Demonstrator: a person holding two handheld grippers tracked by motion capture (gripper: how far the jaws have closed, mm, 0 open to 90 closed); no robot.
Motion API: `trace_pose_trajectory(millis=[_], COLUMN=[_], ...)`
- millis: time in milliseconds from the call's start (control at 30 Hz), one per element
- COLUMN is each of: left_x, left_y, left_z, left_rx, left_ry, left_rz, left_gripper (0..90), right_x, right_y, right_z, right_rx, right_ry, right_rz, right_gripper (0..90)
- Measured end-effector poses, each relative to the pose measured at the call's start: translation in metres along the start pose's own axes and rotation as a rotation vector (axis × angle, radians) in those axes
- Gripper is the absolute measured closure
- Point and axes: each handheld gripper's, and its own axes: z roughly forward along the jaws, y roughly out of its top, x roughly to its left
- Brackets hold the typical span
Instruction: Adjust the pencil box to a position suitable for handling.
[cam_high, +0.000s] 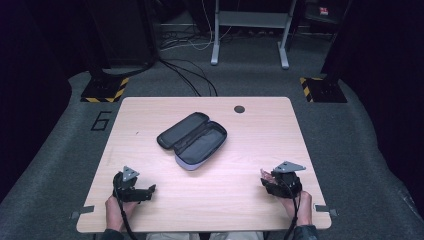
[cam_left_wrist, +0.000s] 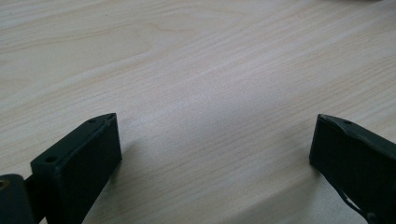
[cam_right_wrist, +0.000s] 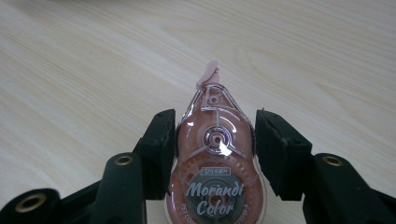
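Right tongs (cam_right_wrist: 212, 135) clamped on pink tape roller (cam_right_wrist: 214, 163), low over the table (cam_high: 260, 130) near its right front corner. Left tongs (cam_left_wrist: 212, 154) wide, empty. Best carried level to the open case (cam_high: 192, 140) (mid-table), likely nose first, grip firm.

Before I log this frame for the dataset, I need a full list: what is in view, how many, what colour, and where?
Table: one, light wood, centre of the high view, with a dark round hole near its far edge.
Case: one, black, lying open mid-table.
Correction tape dispenser: one, clear pink, labelled Morandi Color, between the right gripper's jaws.
Frame legs: two, grey, on the floor beyond the table.
Cables: several, black, on the floor.
Hazard-striped bases: two, yellow and black, at the far corners.
Left gripper: black, near left, jaws wide apart.
Right gripper: black, near right, shut on the dispenser.
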Motion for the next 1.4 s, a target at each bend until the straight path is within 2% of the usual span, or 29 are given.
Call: trace_pose_trajectory(millis=[267, 333, 467, 533, 667, 700, 733, 767, 867, 900, 967, 1033, 1067, 1167, 1267, 1300, 1367, 1400], left_x=[0.000, 0.000, 0.000, 0.000, 0.000, 0.000, 0.000, 0.000, 0.000, 0.000, 0.001, 0.001, 0.000, 0.000, 0.000, 0.000, 0.000, 0.000], left_y=[0.000, 0.000, 0.000, 0.000, 0.000, 0.000, 0.000, 0.000, 0.000, 0.000, 0.000, 0.000, 0.000, 0.000, 0.001, 0.001, 0.001, 0.001], left_z=[0.000, 0.000, 0.000, 0.000, 0.000, 0.000, 0.000, 0.000, 0.000, 0.000, 0.000, 0.000, 0.000, 0.001, 0.001, 0.001, 0.001, 0.001], left_rx=[0.000, 0.000, 0.000, 0.000, 0.000, 0.000, 0.000, 0.000, 0.000, -0.004, 0.004, -0.001, -0.002, -0.006, -0.003, -0.002, -0.002, -0.003], left_ry=[0.000, 0.000, 0.000, 0.000, 0.000, 0.000, 0.000, 0.000, 0.000, 0.002, -0.004, -0.003, 0.001, -0.001, 0.000, 0.000, -0.002, -0.002], left_rz=[0.000, 0.000, 0.000, 0.000, 0.000, 0.000, 0.000, 0.000, 0.000, 0.005, 0.012, 0.011, 0.013, 0.004, 0.015, 0.017, 0.017, 0.016], left_gripper=[2.0, 2.0, 2.0, 2.0, 2.0, 2.0, 2.0, 2.0, 2.0, 2.0, 2.0, 2.0, 1.9, 1.9, 1.9, 1.7, 1.7, 1.7], right_x=[0.020, 0.021, 0.027, 0.029, 0.034, 0.034, 0.034, 0.033, 0.031, 0.031, 0.028, 0.023, 0.017, 0.008, -0.008, -0.021, -0.034, -0.034], right_y=[-0.004, -0.004, -0.007, -0.009, -0.013, -0.015, -0.016, -0.017, -0.017, -0.017, -0.016, -0.015, -0.015, -0.015, -0.017, -0.021, -0.025, -0.025], right_z=[0.019, 0.021, 0.022, 0.024, 0.025, 0.027, 0.026, 0.028, 0.026, 0.025, 0.020, 0.014, 0.009, 0.004, 0.001, -0.001, -0.002, -0.002], right_rx=[0.032, 0.026, 0.056, 0.046, 0.064, 0.058, 0.066, 0.055, 0.057, 0.038, 0.014, -0.015, -0.043, -0.049, -0.067, -0.077, -0.086, -0.086], right_ry=[0.052, 0.047, 0.055, 0.056, 0.053, 0.066, 0.069, 0.076, 0.085, 0.082, 0.090, 0.086, 0.074, 0.057, 0.018, -0.013, -0.048, -0.048], right_rz=[0.009, 0.004, 0.010, 0.012, 0.015, 0.018, 0.032, 0.030, 0.024, 0.033, 0.032, 0.041, 0.066, 0.083, 0.102, 0.128, 0.163, 0.163], right_gripper=[49.3, 49.3, 49.2, 49.2, 48.9, 47.7, 42.2, 42.2, 26.3, 23.6, 17.0, 14.1, 13.2, 10.0, 7.9, 7.9, 8.1, 8.1])
